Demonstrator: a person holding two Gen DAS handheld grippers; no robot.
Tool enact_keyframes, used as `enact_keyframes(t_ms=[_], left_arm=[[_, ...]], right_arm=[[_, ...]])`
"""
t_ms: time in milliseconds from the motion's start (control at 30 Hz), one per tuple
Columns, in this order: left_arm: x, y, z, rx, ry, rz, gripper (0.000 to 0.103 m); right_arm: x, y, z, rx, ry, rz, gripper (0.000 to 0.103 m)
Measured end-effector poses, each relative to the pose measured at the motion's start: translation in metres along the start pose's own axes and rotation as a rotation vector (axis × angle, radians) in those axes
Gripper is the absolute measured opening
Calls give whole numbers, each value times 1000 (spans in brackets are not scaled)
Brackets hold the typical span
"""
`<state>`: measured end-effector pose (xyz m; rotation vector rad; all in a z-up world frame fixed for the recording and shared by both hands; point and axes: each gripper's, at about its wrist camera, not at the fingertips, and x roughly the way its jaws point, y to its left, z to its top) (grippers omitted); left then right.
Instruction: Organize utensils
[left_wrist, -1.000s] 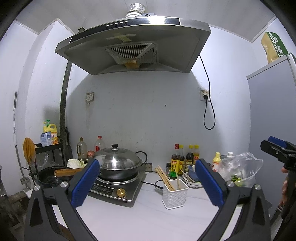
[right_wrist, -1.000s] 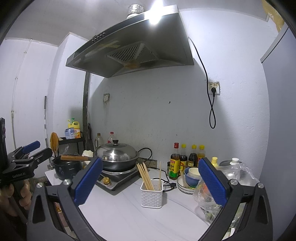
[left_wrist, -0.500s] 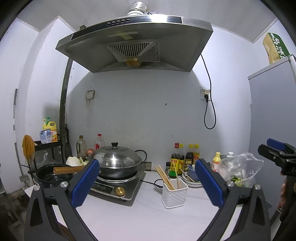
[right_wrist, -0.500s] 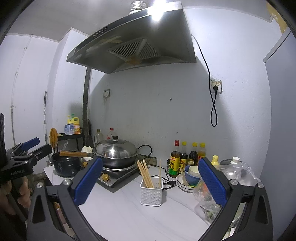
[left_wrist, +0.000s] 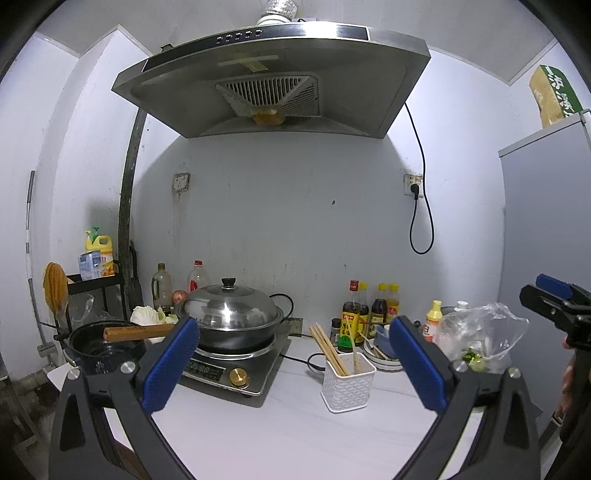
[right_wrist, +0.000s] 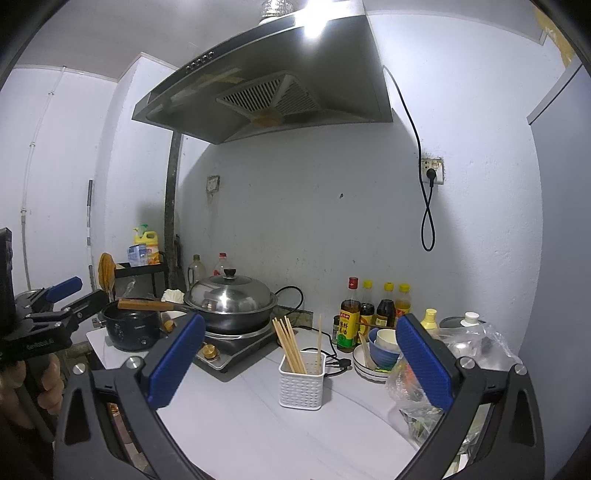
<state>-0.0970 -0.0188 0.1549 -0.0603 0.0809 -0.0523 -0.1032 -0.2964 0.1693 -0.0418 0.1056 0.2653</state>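
A white perforated utensil holder (left_wrist: 347, 381) stands on the white counter (left_wrist: 295, 435) with several wooden chopsticks (left_wrist: 328, 349) leaning in it. It also shows in the right wrist view (right_wrist: 302, 379), with the chopsticks (right_wrist: 290, 345) and one apart stick. A stack of bowls (right_wrist: 382, 350) with a utensil across it sits right of the holder. My left gripper (left_wrist: 295, 363) is open and empty, held back from the counter. My right gripper (right_wrist: 301, 363) is open and empty, also held back.
An induction cooker (left_wrist: 232, 363) with a lidded wok (left_wrist: 231, 317) stands at left, a black pot (left_wrist: 99, 343) beside it. Sauce bottles (left_wrist: 365, 314) line the wall. A plastic bag (left_wrist: 484, 332) lies at right by a grey fridge (left_wrist: 546, 240). A range hood (left_wrist: 280, 77) hangs above.
Both views have tilted up slightly, so the counter things sit a little lower in frame. Both grippers stay open and empty.
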Motion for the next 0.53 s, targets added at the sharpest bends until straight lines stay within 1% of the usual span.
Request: enact_keyframes(t_ms=[533], left_arm=[[5,-3,1,10,-7,-6,103]], right_arm=[[10,0,0,13,15,-1,103]])
